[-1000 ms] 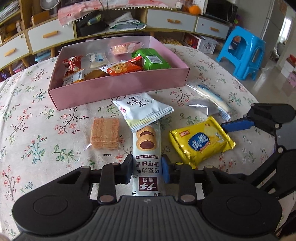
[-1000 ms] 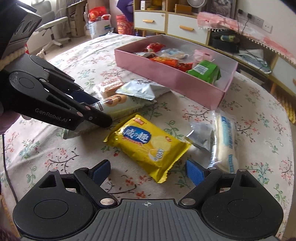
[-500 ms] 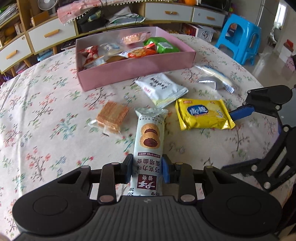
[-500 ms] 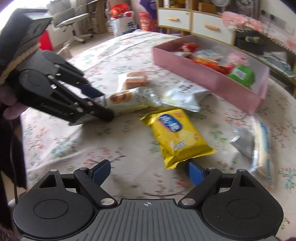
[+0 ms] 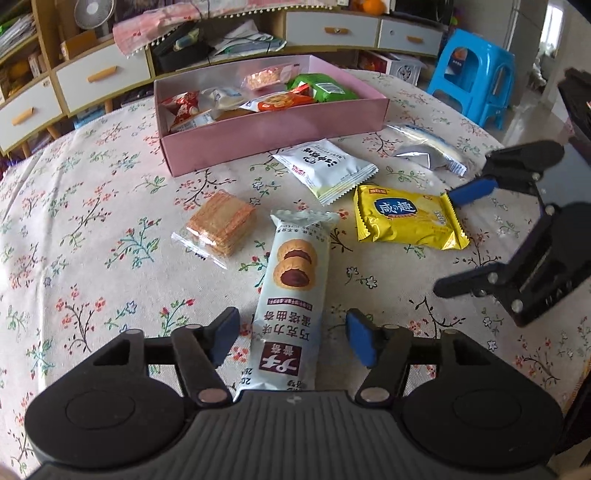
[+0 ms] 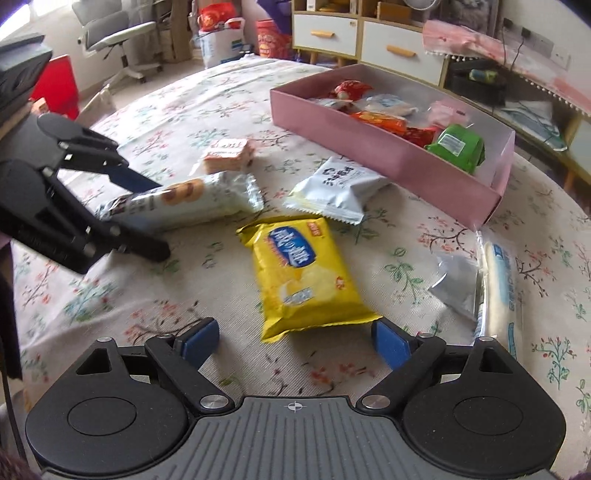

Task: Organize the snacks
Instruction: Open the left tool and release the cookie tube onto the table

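Pointing steeply down at the floral tablecloth (image 5: 92,229), both tools, side by side. Left gripper (image 5: 291,338) low over the near edge of the table, jaws just sprung apart, blue pads (image 5: 360,341) now clear on either side of the long pale-blue biscuit packet (image 5: 291,295), no longer pinching it; packet lying flat on the cloth, its near end between the jaws, its far end aimed at the box. Right gripper (image 6: 293,341) spread wide, straddling the near end of the yellow cracker bag (image 6: 299,273), right pad just at the bag's corner, left pad well off it; not gripping. Bag flat on the cloth.

Farther out: a clear-wrapped stack of wafers (image 5: 221,223) left of the long packet, a white pouch (image 5: 325,170) between the yellow bag and the box, a silver-and-clear wrapper (image 5: 430,151) off to the right. Beyond, a shallow pink box (image 5: 273,129) holding red, orange and green packets. Past the table, a low cabinet with white drawers (image 5: 103,74) and a blue plastic stool (image 5: 476,70); seen from the right tool, an office chair (image 6: 114,33) across the room.
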Demonstrator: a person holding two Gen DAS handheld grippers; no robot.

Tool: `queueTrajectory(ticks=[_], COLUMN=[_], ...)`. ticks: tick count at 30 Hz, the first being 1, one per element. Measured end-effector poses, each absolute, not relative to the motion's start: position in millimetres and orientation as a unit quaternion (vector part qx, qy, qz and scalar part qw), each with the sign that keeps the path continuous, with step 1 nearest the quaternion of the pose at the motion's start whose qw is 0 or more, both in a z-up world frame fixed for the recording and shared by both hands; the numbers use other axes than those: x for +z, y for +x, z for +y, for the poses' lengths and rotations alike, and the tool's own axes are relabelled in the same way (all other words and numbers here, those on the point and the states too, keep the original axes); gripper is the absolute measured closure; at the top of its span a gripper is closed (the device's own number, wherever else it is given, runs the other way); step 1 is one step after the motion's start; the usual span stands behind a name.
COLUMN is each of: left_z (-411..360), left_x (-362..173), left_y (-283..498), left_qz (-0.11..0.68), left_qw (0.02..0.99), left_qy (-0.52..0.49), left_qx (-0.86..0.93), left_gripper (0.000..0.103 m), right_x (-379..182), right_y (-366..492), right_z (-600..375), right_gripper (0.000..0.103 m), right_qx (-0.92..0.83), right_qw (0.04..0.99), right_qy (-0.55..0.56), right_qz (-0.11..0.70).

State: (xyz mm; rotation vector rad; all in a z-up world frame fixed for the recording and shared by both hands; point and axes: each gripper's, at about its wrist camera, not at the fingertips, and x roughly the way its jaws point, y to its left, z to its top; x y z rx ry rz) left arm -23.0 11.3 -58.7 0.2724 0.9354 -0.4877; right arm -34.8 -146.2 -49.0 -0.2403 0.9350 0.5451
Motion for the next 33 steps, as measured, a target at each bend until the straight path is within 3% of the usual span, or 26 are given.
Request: queueTrajectory(ticks=[7,12,33], left_z=[9,16,21], left_x=[-62,-69,-72], left_y=[-24,-19,-25], left_qz=[0.433,0.441,0.403], left_qw=[0.860,0.862,0.879], left_qy=[0.142,0.130,0.125], left_qx=[-0.231,-0.213,-0.224], left_gripper=[0.033,0.000,0.002], right_x=[-57,-56,-59], right_y=[-22,-18,-18], right_z=[-141,-140,-136], right_gripper=[0.000,0.000,0.000], right_qx=[0.253,0.254,0.258], right_qw=[0.858,0.857,0.875], right_qy=[-0.101,-0.103,-0.098], right_qz=[0.436,0.436,0.399])
